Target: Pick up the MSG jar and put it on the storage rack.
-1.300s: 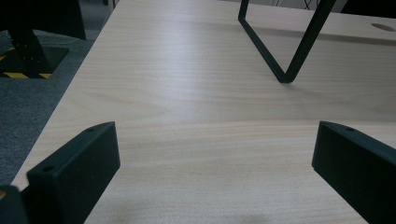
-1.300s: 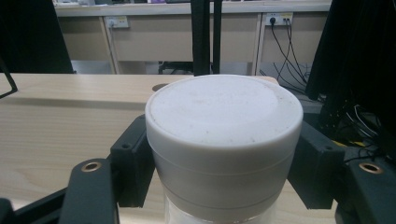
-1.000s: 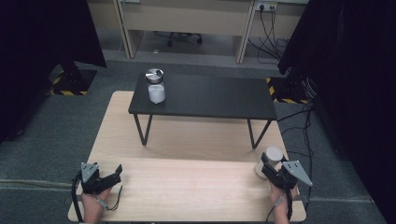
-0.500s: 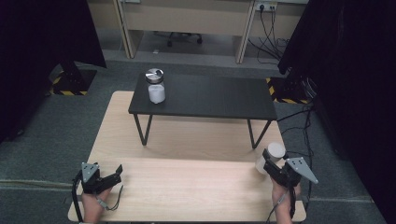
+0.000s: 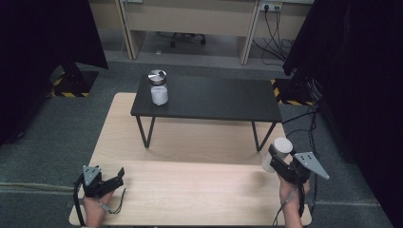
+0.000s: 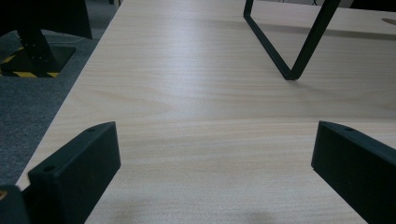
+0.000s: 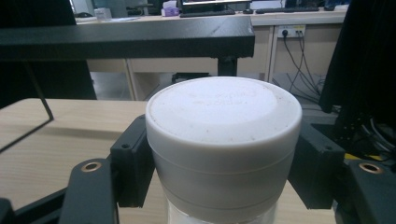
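A jar with a white lid is lifted above the right end of the light wooden table, and my right gripper is shut on it. In the right gripper view the white lid sits between the two black jaws, which press on its sides. A second jar with a silver lid stands upright on the left end of the low black table. My left gripper rests near the front left of the wooden table, open. In the left gripper view its jaws stand wide apart over bare wood.
The low black table stands on the wooden table on thin metal legs. Dark curtains hang on both sides. Cables lie on the floor at the right. Yellow-black striped stand bases sit at the far corners.
My right gripper has risen with the white-lidded jar in it. The left gripper has stayed where it was.
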`<action>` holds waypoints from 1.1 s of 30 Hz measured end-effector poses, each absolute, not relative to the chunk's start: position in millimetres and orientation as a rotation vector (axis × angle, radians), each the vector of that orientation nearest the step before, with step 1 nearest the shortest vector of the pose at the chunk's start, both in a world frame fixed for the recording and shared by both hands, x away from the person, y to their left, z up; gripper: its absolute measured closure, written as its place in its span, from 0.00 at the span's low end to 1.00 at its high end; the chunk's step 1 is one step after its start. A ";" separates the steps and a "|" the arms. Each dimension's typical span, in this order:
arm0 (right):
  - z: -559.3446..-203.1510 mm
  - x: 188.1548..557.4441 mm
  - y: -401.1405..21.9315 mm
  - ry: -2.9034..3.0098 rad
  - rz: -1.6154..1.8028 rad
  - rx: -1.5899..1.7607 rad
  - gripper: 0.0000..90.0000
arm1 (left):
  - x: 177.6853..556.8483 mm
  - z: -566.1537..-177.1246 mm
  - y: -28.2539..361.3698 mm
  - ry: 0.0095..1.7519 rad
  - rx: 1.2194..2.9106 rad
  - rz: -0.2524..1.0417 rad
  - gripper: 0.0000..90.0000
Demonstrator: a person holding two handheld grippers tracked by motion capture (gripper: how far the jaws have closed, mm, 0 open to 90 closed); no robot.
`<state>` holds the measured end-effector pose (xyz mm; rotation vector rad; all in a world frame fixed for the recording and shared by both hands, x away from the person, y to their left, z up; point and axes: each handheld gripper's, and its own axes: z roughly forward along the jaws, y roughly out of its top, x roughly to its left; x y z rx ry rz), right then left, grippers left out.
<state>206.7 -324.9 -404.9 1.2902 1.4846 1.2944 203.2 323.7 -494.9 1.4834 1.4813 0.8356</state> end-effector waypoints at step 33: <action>-332.7 225.7 -307.9 1.536 1.295 1.163 0.38 | 202.3 -495.6 322.1 1.480 1.479 0.844 0.01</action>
